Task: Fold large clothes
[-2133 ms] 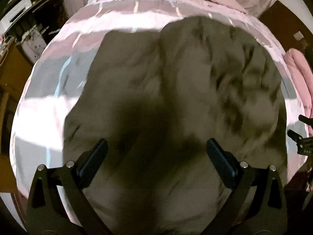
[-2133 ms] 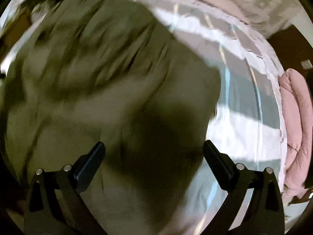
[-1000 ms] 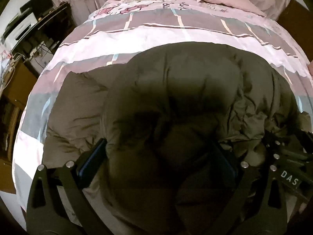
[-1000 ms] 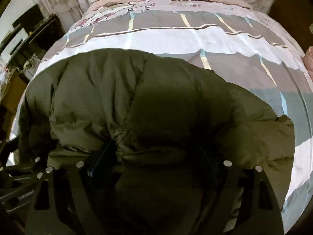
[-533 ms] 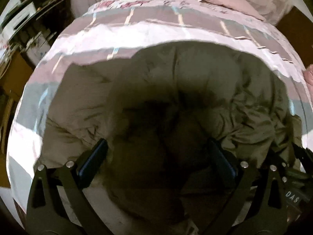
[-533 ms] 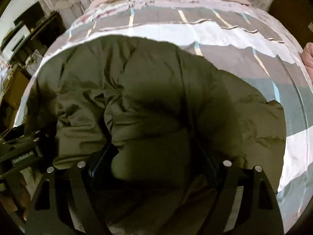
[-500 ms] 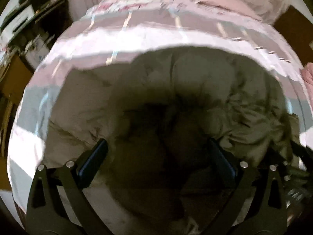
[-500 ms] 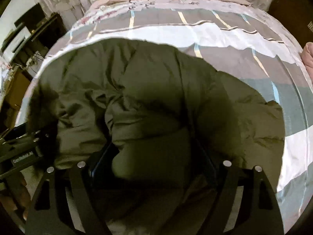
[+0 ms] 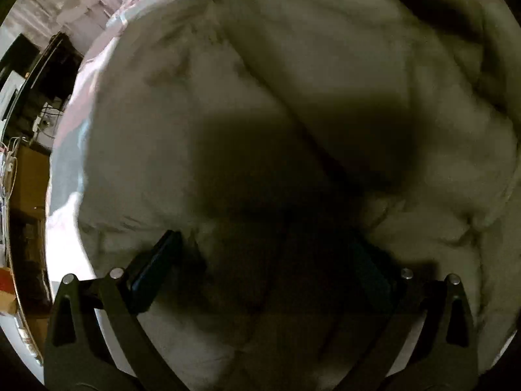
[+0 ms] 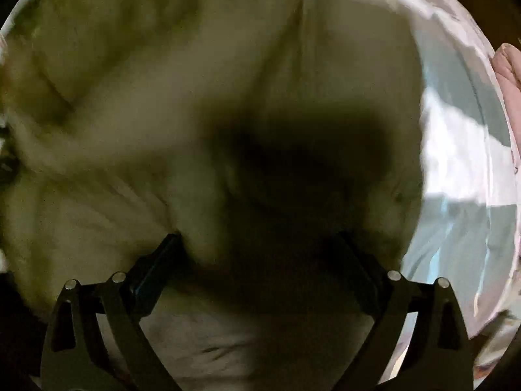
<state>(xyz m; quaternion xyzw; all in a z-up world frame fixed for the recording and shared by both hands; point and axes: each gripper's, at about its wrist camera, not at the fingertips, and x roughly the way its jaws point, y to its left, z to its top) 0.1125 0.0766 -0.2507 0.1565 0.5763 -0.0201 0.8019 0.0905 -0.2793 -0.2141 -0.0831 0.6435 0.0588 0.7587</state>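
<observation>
A big olive-green padded coat (image 9: 293, 104) lies on the bed and fills both views; it also shows in the right wrist view (image 10: 195, 97). My left gripper (image 9: 263, 260) hovers just over it with its jaws wide apart and nothing between them. My right gripper (image 10: 257, 254) is also wide apart just over the coat, with a puffy fold bulging between the fingers but not clamped. Both views are blurred and the fabric under each gripper is in deep shadow.
The striped pink, grey and white bedcover (image 10: 462, 150) shows to the right of the coat and at its left edge (image 9: 68, 176). Dark furniture with cables (image 9: 39, 104) stands left of the bed. A pink quilt (image 10: 508, 75) lies at the far right.
Both grippers have dropped close to the coat and let go of the bunched fabric. The coat now lies spread and fills the views. The other gripper is out of each view.
</observation>
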